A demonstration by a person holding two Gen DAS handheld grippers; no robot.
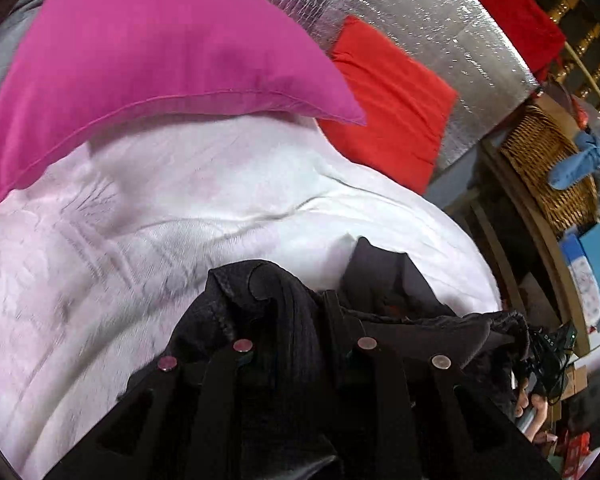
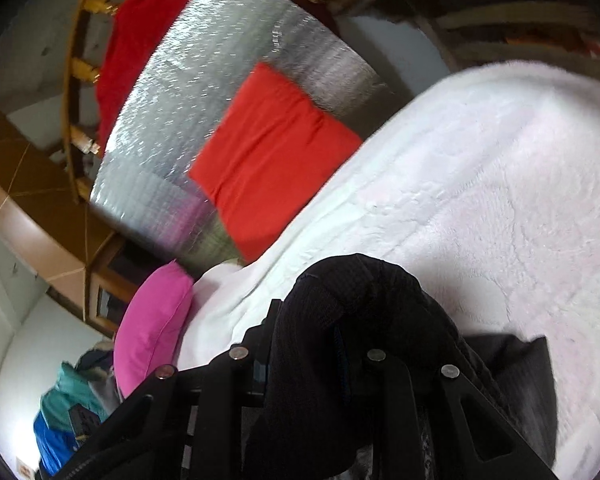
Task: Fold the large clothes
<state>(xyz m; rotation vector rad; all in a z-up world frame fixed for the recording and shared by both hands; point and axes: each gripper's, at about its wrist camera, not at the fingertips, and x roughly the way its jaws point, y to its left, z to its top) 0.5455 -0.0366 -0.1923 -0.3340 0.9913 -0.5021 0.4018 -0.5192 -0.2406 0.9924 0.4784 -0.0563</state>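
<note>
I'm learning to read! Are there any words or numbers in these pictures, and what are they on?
None can be read.
Blue box on the shelf: print too small and blurred.
Dark device beside the bed: a few pale letters, too blurred to tell.
Black garment, pink pillow, red cloth: no writing.

Two grippers: left gripper (image 1: 296, 300) and right gripper (image 2: 320, 320). One black garment (image 1: 284, 320), pinched by both. One white bed cover (image 1: 160, 208). One pink pillow (image 1: 140, 60). One folded orange-red cloth (image 2: 272, 152). One red cloth (image 2: 140, 24), hanging. One silver foil sheet (image 2: 188, 92). One wicker basket (image 1: 540, 160).
</note>
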